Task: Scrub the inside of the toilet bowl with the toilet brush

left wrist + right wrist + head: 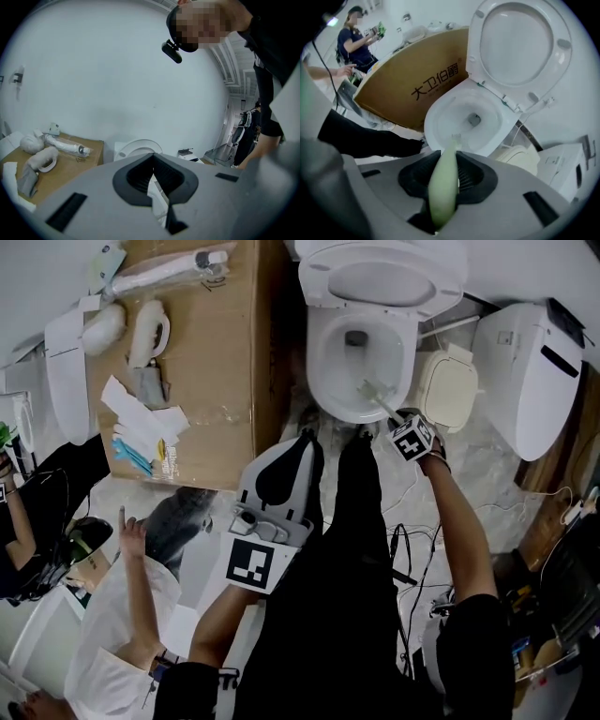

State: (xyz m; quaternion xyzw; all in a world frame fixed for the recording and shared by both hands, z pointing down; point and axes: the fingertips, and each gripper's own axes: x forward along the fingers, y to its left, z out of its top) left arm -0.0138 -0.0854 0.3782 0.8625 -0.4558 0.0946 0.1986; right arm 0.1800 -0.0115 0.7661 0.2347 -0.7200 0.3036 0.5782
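Note:
The white toilet bowl (327, 352) stands at top centre with its seat and lid (380, 273) raised. A pale green toilet brush (377, 394) reaches into the bowl, its bristles against the near right inner wall. My right gripper (397, 422) is shut on the handle just outside the near rim. In the right gripper view the handle (444, 180) runs between the jaws of the right gripper (445, 174) toward the bowl (439, 117). My left gripper (298, 448) hangs near my legs, left of the bowl. In its own view, the left gripper (155, 182) is shut and holds nothing.
A large cardboard box (217, 381) carrying wrapped parts stands left of the toilet. To the right are a beige lid (450, 390) and another white seat unit (532, 371). Cables (411, 549) trail on the floor. A person in white (122, 615) crouches at lower left.

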